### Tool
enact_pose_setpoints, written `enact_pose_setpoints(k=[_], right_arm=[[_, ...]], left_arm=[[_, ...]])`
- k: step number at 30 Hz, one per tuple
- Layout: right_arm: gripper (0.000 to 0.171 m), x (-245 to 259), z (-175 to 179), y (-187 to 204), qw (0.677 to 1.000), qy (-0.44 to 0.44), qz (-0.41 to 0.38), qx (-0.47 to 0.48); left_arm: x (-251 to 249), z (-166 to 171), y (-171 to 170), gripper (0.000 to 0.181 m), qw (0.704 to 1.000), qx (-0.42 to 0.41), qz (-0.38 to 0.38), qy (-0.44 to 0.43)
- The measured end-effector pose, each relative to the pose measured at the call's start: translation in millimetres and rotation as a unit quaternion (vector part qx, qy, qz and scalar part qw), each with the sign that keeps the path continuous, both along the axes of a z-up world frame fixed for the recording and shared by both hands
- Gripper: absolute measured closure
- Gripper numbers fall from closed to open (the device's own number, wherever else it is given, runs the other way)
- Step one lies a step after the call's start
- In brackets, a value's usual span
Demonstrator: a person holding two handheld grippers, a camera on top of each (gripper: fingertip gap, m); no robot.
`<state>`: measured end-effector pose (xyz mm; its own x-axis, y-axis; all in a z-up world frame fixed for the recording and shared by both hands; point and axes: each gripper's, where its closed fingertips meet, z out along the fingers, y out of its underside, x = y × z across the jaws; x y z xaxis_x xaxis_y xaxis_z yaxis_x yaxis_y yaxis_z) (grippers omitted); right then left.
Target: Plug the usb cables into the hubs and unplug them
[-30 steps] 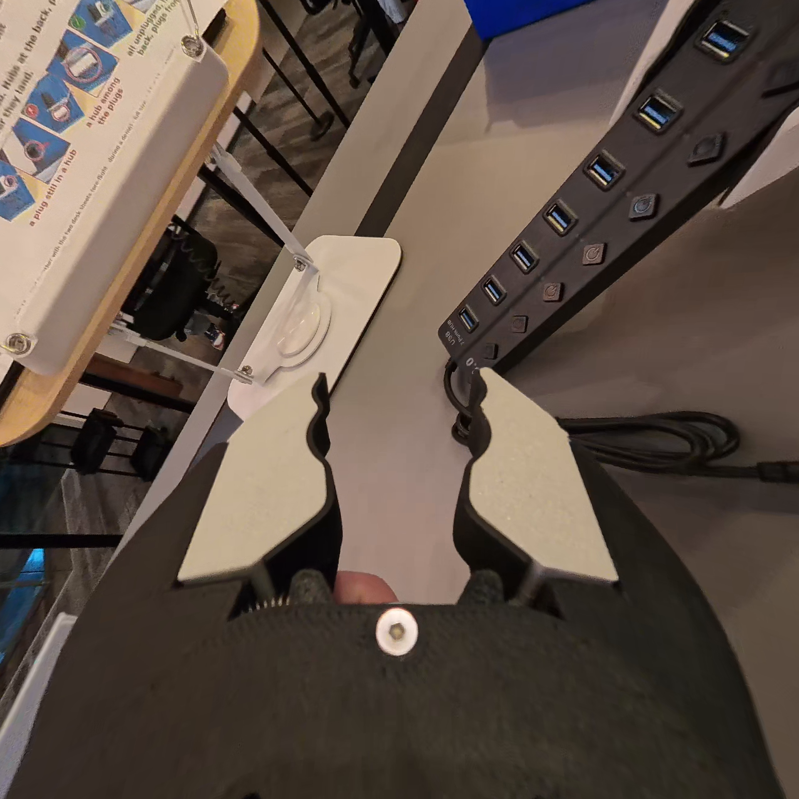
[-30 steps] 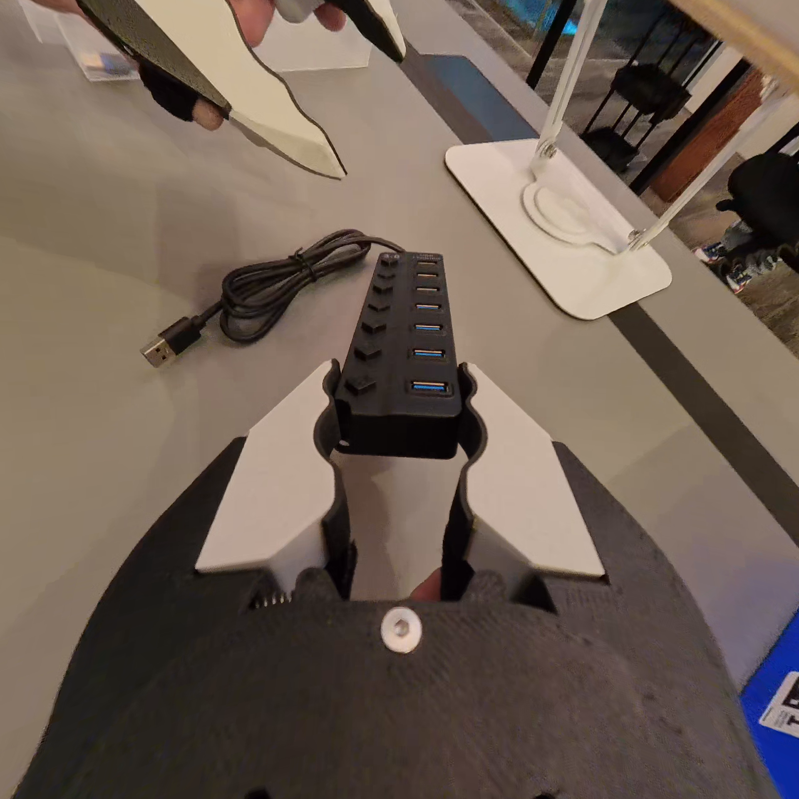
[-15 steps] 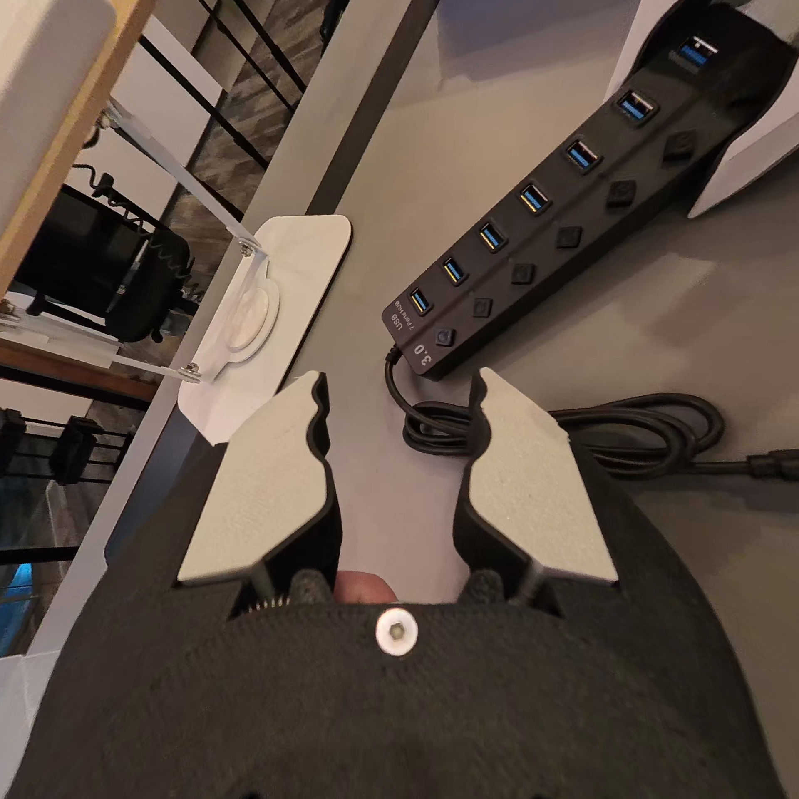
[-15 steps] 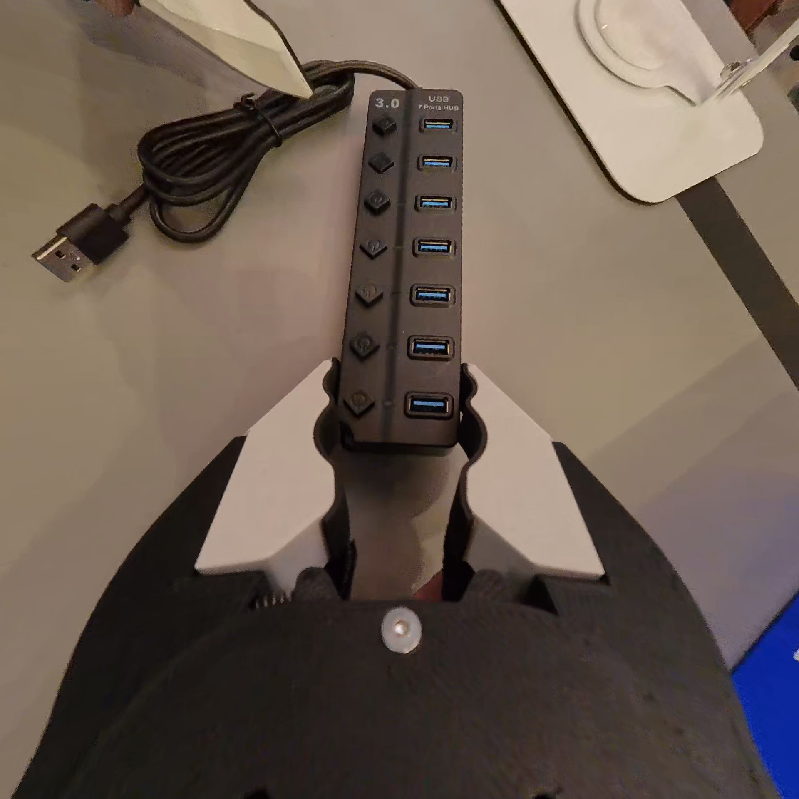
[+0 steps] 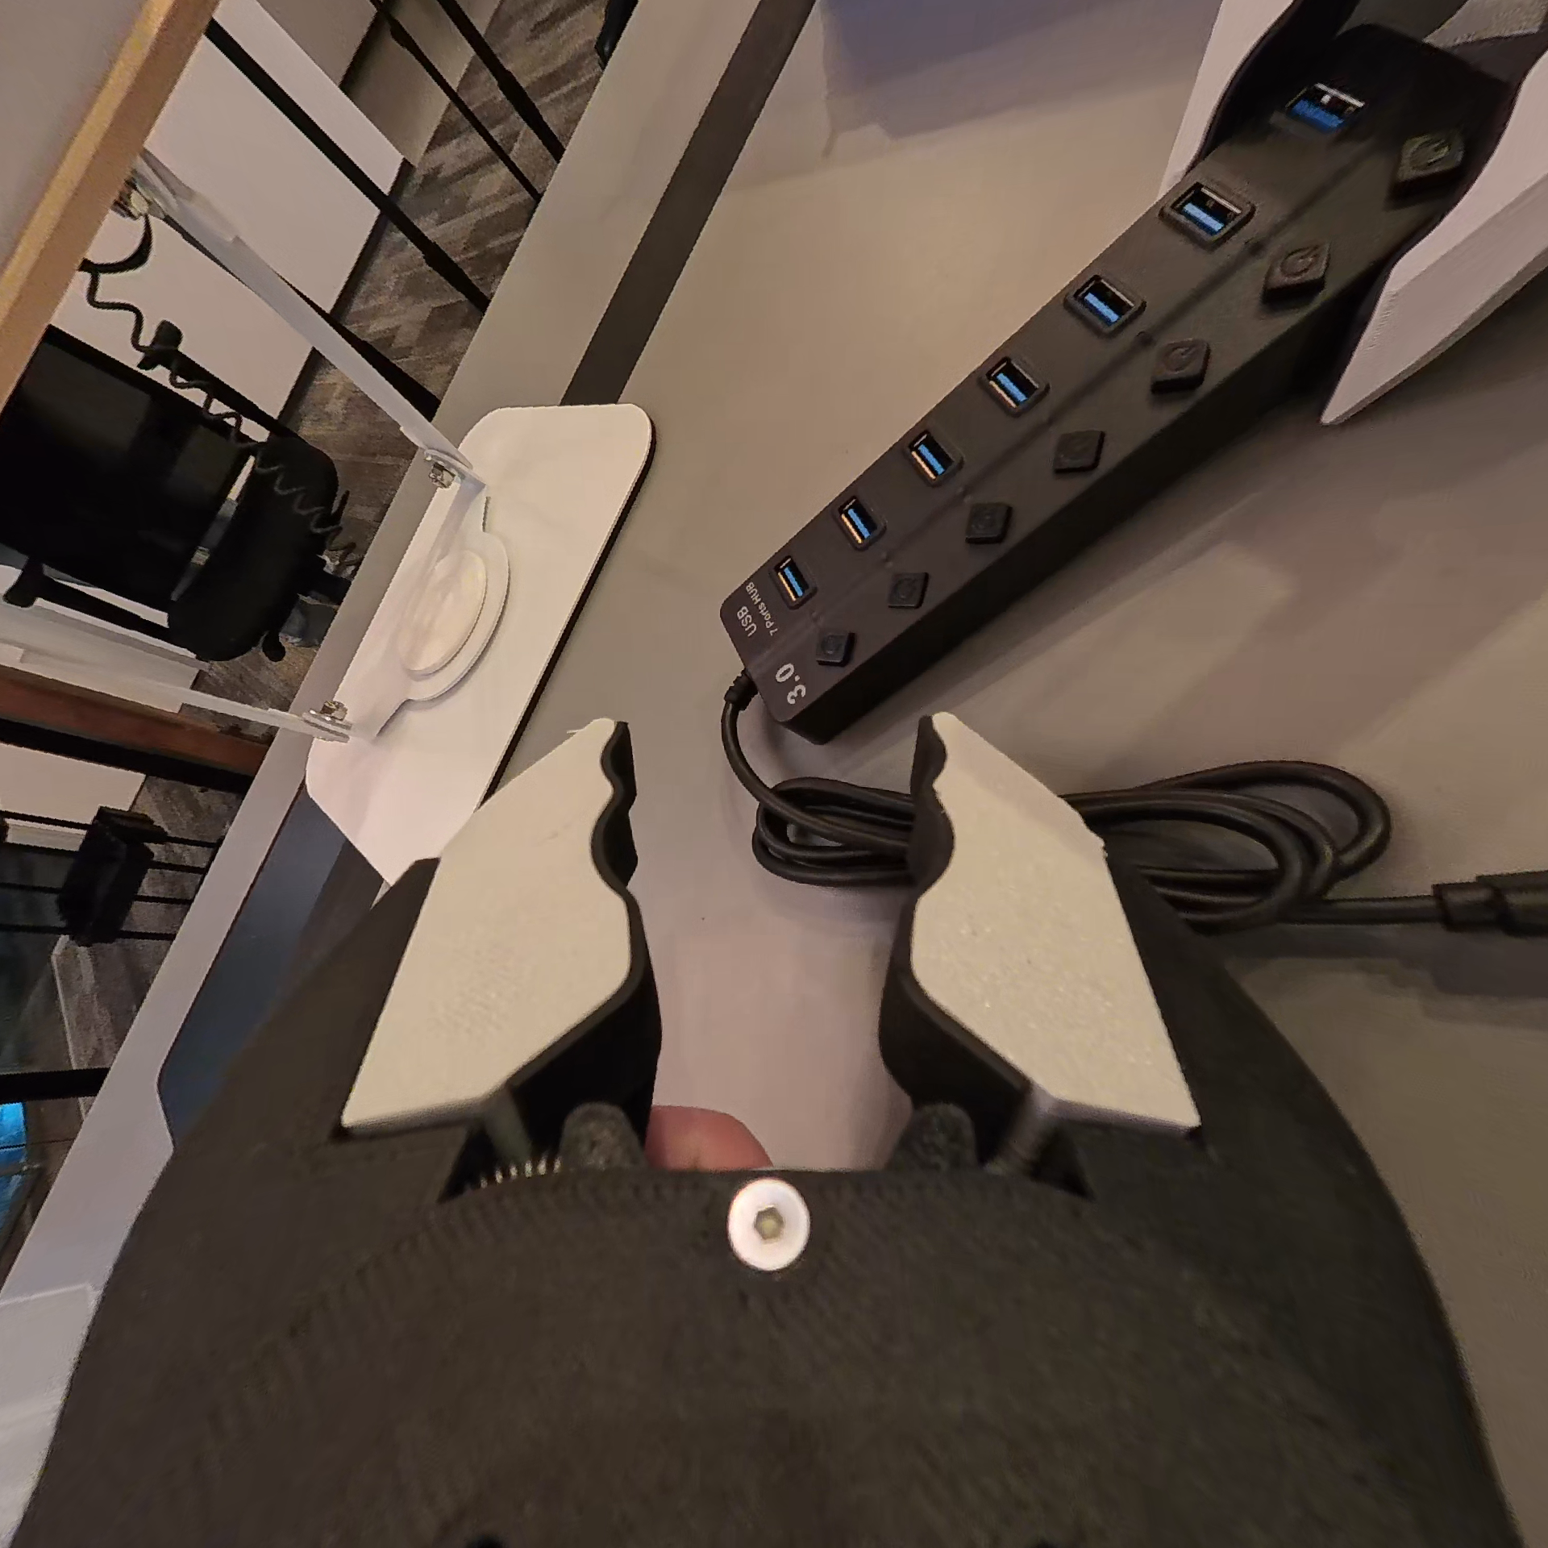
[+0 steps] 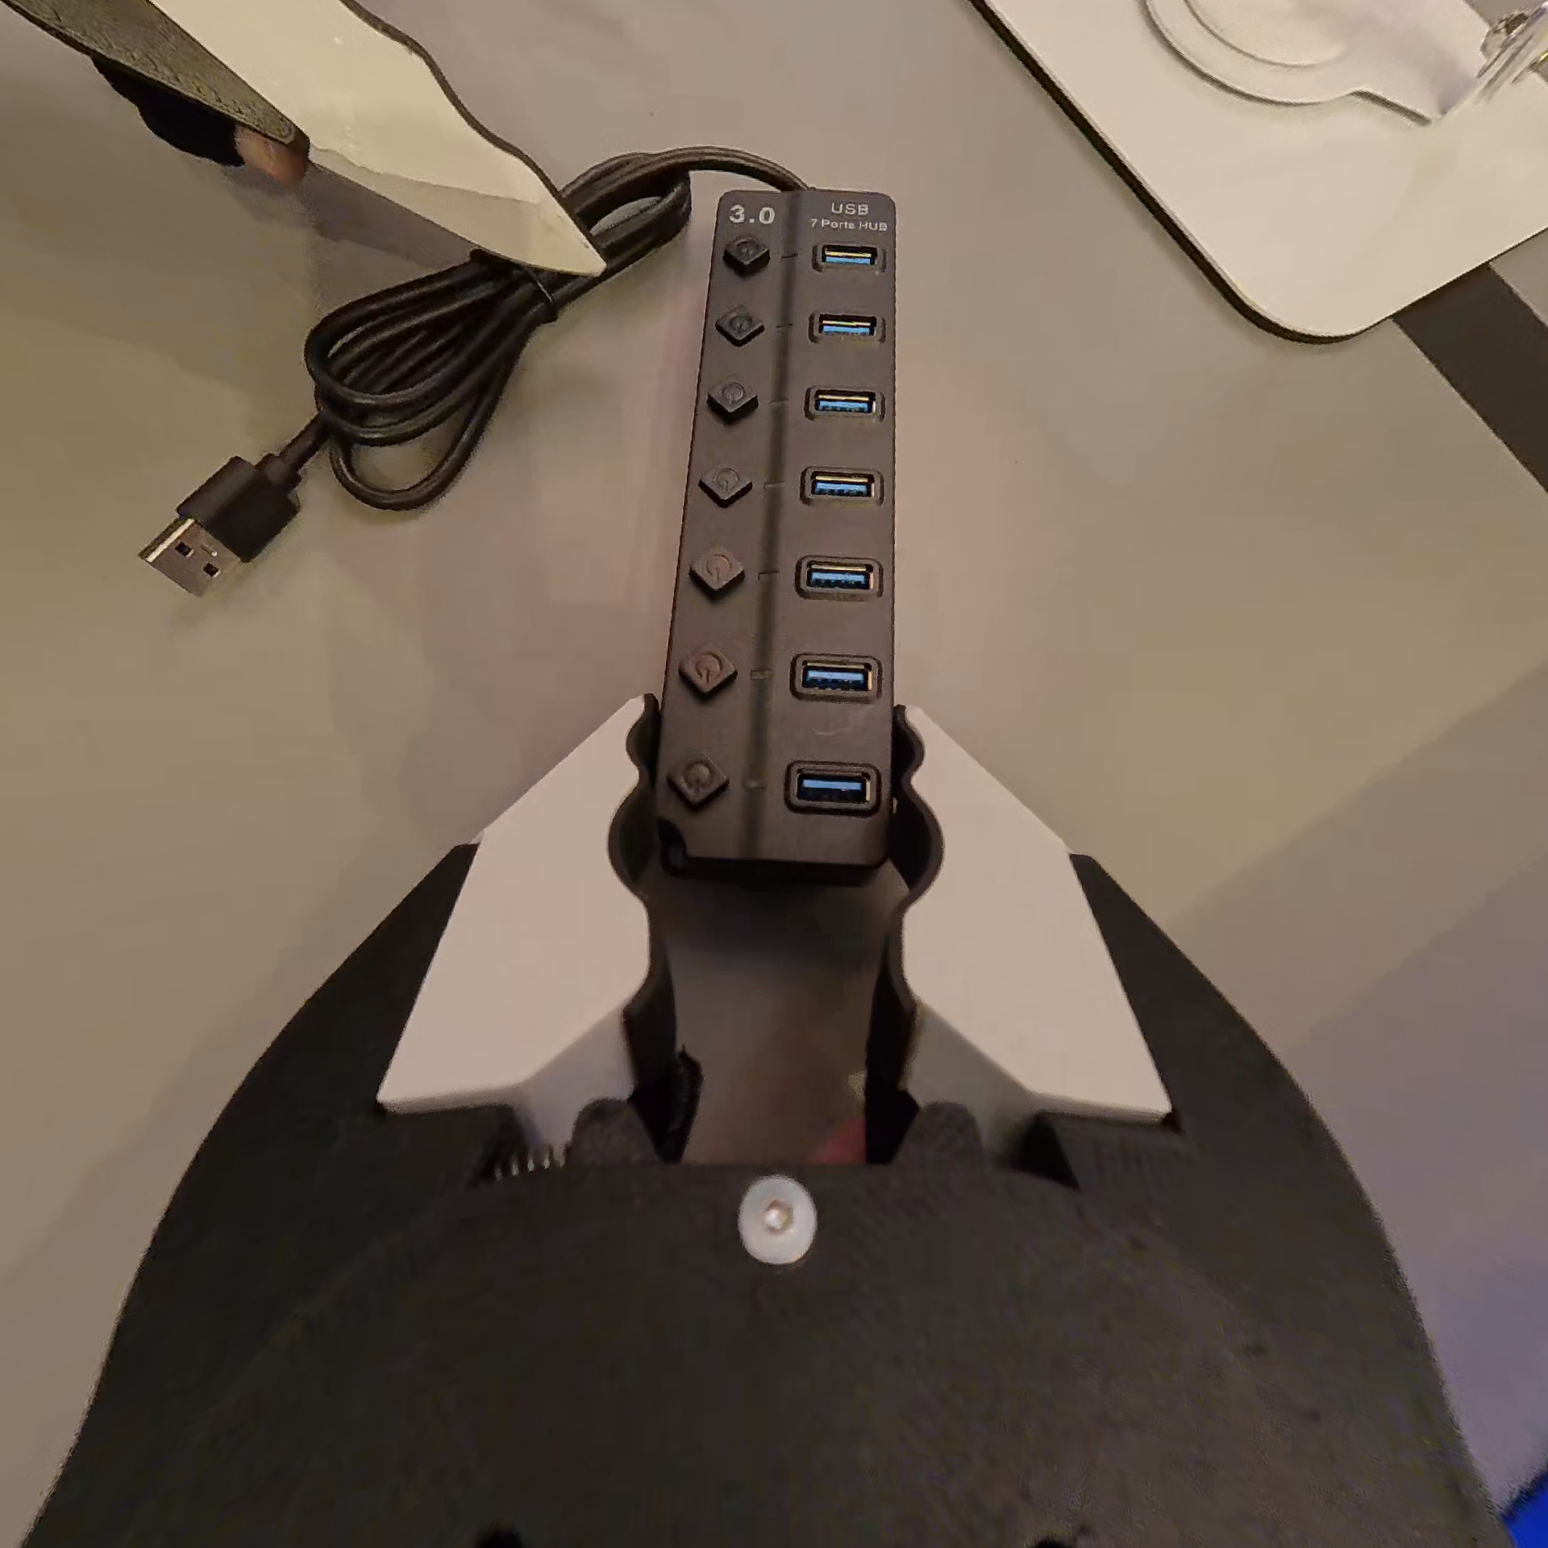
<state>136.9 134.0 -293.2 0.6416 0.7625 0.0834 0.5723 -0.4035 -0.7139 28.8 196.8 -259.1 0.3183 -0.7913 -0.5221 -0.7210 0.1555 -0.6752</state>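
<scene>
A black USB hub (image 6: 787,469) with a row of blue ports lies on the grey table (image 6: 1173,586). My right gripper (image 6: 775,729) is shut on the hub's near end, one finger on each side. The hub's bundled black cable (image 6: 436,377) lies to its left, and its USB plug (image 6: 209,536) rests free on the table. My left gripper (image 5: 775,754) is open and empty, just above the cable bundle (image 5: 1215,829) beside the hub's cable end (image 5: 1047,469). One of its fingers (image 6: 436,167) shows in the right wrist view, with its tip over the bundle.
A white stand base (image 5: 503,586) with clear struts sits by the table's edge, close to the hub; it also shows in the right wrist view (image 6: 1256,167). Beyond the edge are black railings (image 5: 469,117) and floor.
My right gripper has tilted down over the hub, still shut on its end. My left gripper has come down toward the cable bundle and stayed open.
</scene>
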Motion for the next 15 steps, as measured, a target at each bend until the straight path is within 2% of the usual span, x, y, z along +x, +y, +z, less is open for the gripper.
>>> enact_pose_setpoints(k=[8,15], right_arm=[[0.116,-1,0,-2,1.000,0.014,-0.002,-0.022],[0.115,5,30,8,1.000,0.015,-0.007,0.002]], left_arm=[[2,2,-3,0.119,1.000,0.001,-0.007,-0.002],[3,16,-4,0.119,1.000,0.020,-0.010,-0.020]])
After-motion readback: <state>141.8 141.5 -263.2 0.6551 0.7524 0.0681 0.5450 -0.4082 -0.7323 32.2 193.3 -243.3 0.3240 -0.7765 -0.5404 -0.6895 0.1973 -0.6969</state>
